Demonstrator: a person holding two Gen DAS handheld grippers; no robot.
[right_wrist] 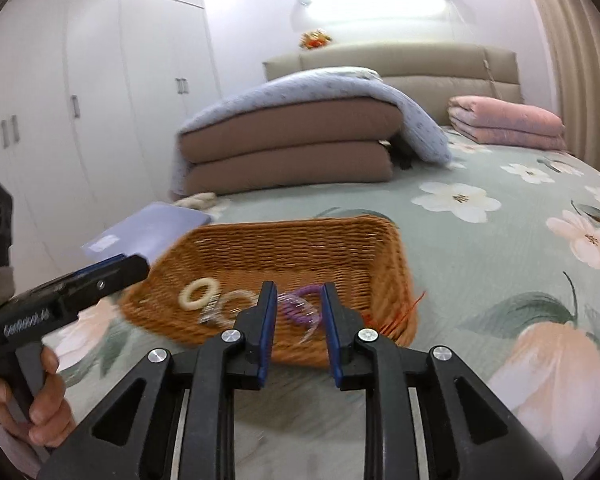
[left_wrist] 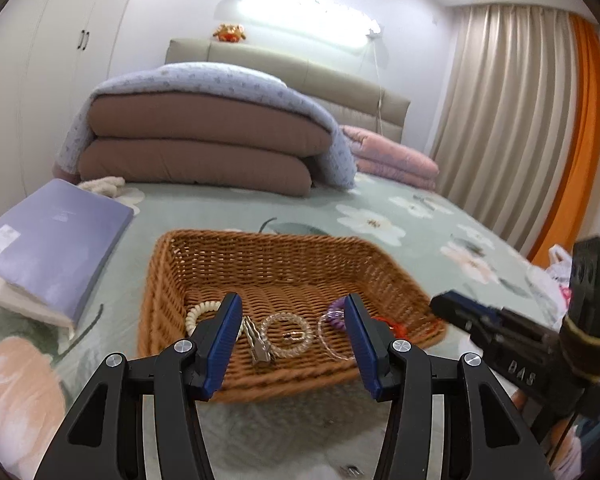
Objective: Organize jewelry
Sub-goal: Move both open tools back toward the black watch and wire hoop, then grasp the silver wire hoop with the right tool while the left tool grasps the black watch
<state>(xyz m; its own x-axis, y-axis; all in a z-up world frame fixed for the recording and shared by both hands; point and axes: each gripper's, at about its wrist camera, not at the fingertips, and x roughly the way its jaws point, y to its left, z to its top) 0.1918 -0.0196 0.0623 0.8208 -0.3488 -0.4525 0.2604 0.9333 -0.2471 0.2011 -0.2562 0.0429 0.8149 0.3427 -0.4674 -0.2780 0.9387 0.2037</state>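
Observation:
A brown wicker basket (left_wrist: pixel 168 280) (right_wrist: pixel 300 240) sits on the floral bedspread. Inside lie a cream bead bracelet (left_wrist: pixel 198 312) (right_wrist: pixel 198 294), a silver hair clip (left_wrist: pixel 256 344), a clear bracelet (left_wrist: pixel 286 334) (right_wrist: pixel 232 304), a purple coil tie (left_wrist: pixel 336 314) (right_wrist: pixel 300 304) and a red cord piece (left_wrist: pixel 392 324) (right_wrist: pixel 400 316) at the near right corner. My left gripper (left_wrist: pixel 292 300) hovers over the basket's near edge, open and holding nothing. My right gripper (right_wrist: pixel 299 288) is also open, jaws narrowly apart, with the purple coil lying beyond them in the basket.
A lavender flat box (left_wrist: pixel 56 240) rests on a white one left of the basket. Folded brown quilts (left_wrist: pixel 196 148) and a pink blanket (left_wrist: pixel 396 156) lie further back. White wardrobes (right_wrist: pixel 80 100) stand left, curtains (left_wrist: pixel 520 120) right. A hand (right_wrist: pixel 48 400) holds the left gripper's handle.

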